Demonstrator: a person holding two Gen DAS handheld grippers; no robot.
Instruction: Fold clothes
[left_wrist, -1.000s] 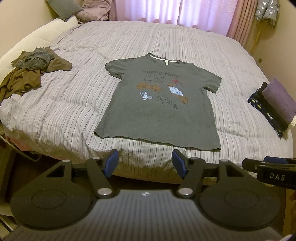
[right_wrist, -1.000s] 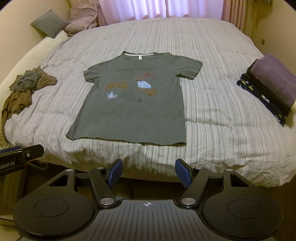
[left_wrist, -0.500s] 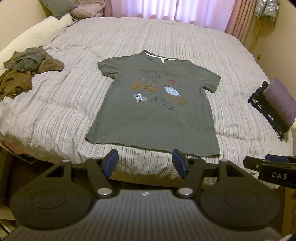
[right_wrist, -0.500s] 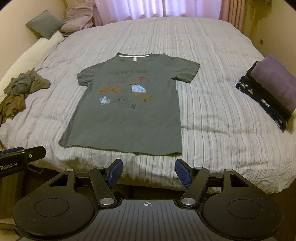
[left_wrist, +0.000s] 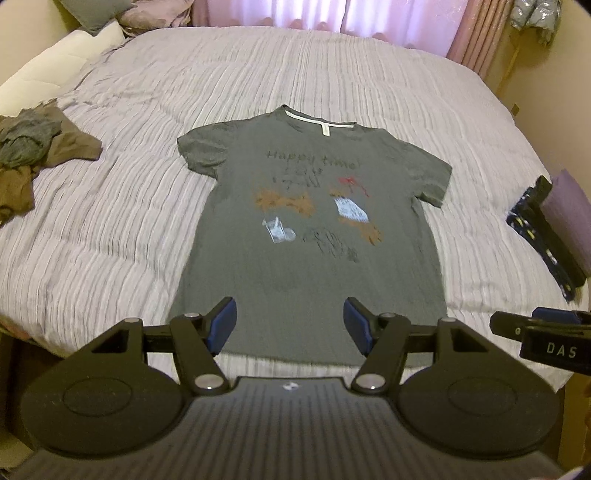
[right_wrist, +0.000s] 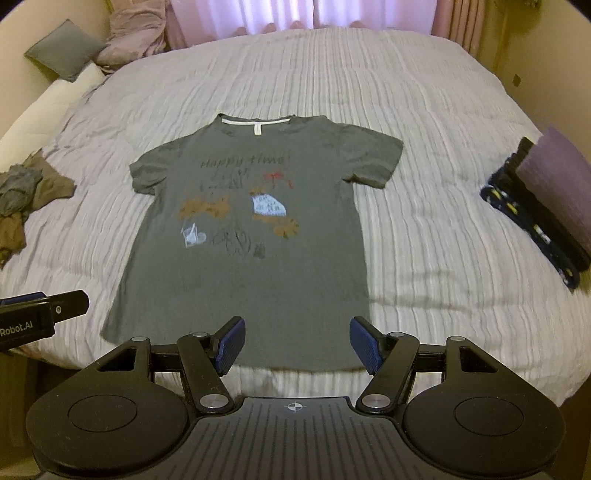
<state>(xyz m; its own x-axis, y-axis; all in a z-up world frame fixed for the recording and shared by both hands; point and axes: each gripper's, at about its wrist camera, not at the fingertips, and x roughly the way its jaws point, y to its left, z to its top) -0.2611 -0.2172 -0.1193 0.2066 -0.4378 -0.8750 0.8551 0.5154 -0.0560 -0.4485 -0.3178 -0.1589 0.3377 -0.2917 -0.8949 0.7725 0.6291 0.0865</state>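
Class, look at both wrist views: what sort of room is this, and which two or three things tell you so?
Most likely a home bedroom. A large bed with a striped grey duvet fills the view, cushions sit at its far left corner, and pink curtains hang behind. A grey T-shirt lies spread out flat.

Striped bed (left_wrist: 147, 229) under flat T-shirt (left_wrist: 314, 266), clothes

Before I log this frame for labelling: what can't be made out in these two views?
- T-shirt hem: left wrist view, partly hidden behind the open left gripper; right wrist view, behind the open right gripper.
- Small print under "Happy time": motion-blurred in both views.
- Crumpled clothes: cut by the left edge.
- Folded stack: cut by the right edge; item count unclear.
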